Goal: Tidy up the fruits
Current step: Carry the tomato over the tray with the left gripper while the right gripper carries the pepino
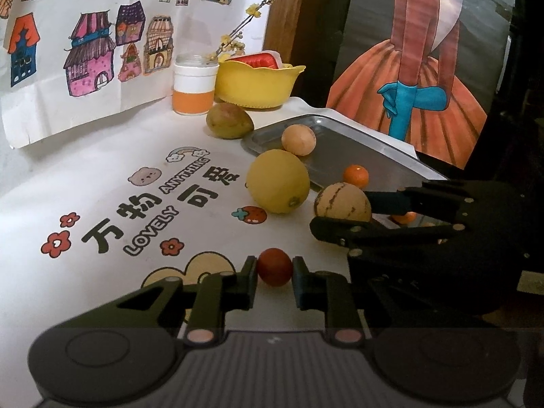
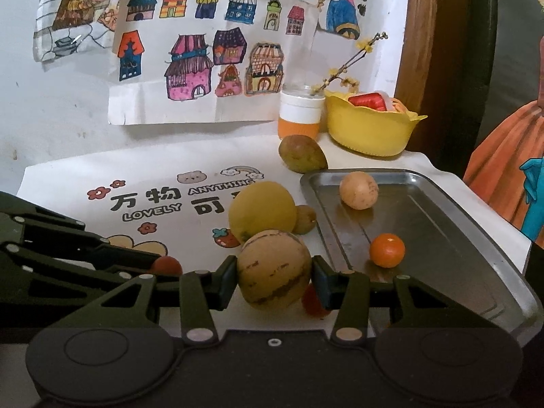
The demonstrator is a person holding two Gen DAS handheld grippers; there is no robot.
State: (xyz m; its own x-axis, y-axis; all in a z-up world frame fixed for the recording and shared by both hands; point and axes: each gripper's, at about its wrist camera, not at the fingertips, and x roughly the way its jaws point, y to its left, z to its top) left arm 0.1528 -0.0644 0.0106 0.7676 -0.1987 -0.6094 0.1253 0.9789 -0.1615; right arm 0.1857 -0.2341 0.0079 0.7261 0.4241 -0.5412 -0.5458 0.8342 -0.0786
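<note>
Two fruits lie in the steel tray (image 2: 476,238): a tan ball (image 2: 359,190) and a small orange (image 2: 387,250). The right gripper (image 2: 274,270) clamps a striped melon (image 2: 274,268) and the left gripper (image 1: 274,272) clamps a red fruit (image 1: 274,267), both off the tray's near edge; the yellow fruit (image 2: 261,211) and mango (image 2: 302,154) wait outside

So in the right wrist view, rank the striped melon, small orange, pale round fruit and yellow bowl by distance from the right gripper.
1. Striped melon, between the right gripper fingers.
2. Small orange, near part of the tray.
3. Pale round fruit, tray's far end.
4. Yellow bowl, by the wall.

Left gripper (image 1: 274,272), right gripper (image 2: 274,272); seemingly clamped
</note>
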